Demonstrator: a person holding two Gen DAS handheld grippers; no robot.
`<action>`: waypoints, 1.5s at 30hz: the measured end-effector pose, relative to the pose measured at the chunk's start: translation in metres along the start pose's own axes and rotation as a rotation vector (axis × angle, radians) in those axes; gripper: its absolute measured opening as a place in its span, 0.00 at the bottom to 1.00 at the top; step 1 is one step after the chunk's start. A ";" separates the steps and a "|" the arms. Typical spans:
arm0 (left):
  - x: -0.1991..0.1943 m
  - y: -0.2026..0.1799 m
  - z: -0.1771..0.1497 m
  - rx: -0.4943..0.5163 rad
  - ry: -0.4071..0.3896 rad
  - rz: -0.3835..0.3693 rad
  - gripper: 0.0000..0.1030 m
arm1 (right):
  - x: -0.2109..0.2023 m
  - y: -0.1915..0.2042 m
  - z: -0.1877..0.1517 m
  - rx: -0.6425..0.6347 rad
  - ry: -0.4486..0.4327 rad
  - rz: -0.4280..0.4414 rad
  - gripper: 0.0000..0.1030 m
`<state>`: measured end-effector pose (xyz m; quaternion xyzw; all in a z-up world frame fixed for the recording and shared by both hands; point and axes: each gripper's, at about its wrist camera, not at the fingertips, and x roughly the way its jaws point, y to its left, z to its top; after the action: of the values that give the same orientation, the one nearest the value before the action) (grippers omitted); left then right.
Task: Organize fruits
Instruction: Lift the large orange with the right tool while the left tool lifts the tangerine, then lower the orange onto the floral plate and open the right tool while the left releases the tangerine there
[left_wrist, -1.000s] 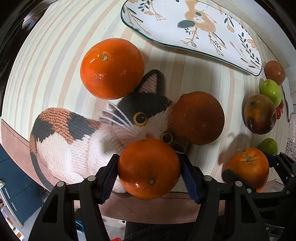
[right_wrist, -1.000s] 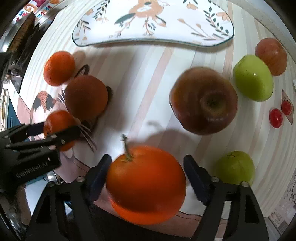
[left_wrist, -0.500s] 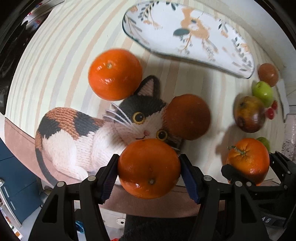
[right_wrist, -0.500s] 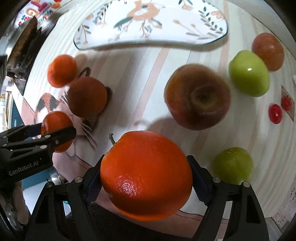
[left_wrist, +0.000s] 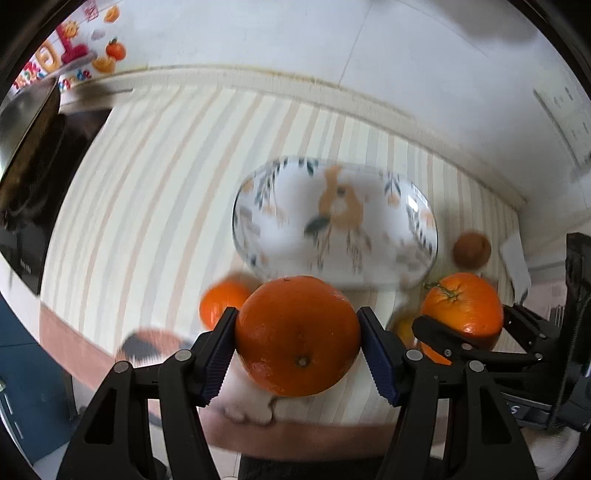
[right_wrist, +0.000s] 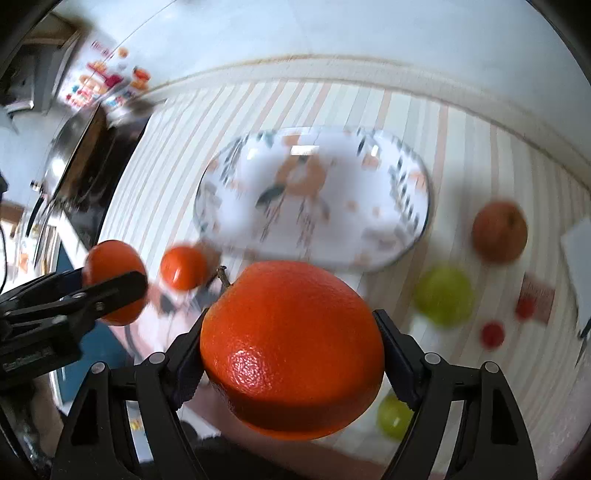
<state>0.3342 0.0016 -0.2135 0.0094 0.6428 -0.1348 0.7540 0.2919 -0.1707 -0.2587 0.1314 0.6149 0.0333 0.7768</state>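
My left gripper (left_wrist: 297, 349) is shut on an orange (left_wrist: 297, 334) and holds it in the air above the near table edge. My right gripper (right_wrist: 291, 350) is shut on a larger stemmed orange (right_wrist: 291, 349), also lifted; it shows in the left wrist view (left_wrist: 461, 308) to the right. The left gripper with its orange (right_wrist: 112, 280) shows at the left of the right wrist view. A white patterned oval plate (left_wrist: 334, 221) (right_wrist: 314, 192) lies ahead of both grippers, blurred. Another orange (left_wrist: 221, 306) (right_wrist: 183, 267) rests on the table near the plate's left end.
A striped cloth (left_wrist: 147, 184) covers the table, with a cat-pattern mat (left_wrist: 147, 343) at the near edge. A reddish apple (right_wrist: 498, 230), two green fruits (right_wrist: 443, 295), (right_wrist: 393, 415) and small red fruits (right_wrist: 493, 334) lie right. A wall (left_wrist: 295, 37) runs behind.
Both grippers have risen and tilted up with their oranges. The view now looks across the table to the wall, and the plate sits farther ahead.
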 end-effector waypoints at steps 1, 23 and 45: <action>0.003 -0.001 0.009 -0.007 0.000 0.000 0.60 | 0.008 0.003 0.009 0.005 -0.005 -0.004 0.82; 0.128 -0.003 0.110 -0.138 0.251 -0.072 0.60 | 0.147 -0.011 0.118 -0.012 0.102 -0.109 0.82; 0.080 0.005 0.114 -0.090 0.151 -0.008 0.81 | 0.093 -0.020 0.121 0.004 0.109 -0.128 0.93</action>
<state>0.4563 -0.0301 -0.2718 -0.0169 0.7034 -0.1078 0.7024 0.4292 -0.1896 -0.3267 0.0916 0.6636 -0.0105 0.7424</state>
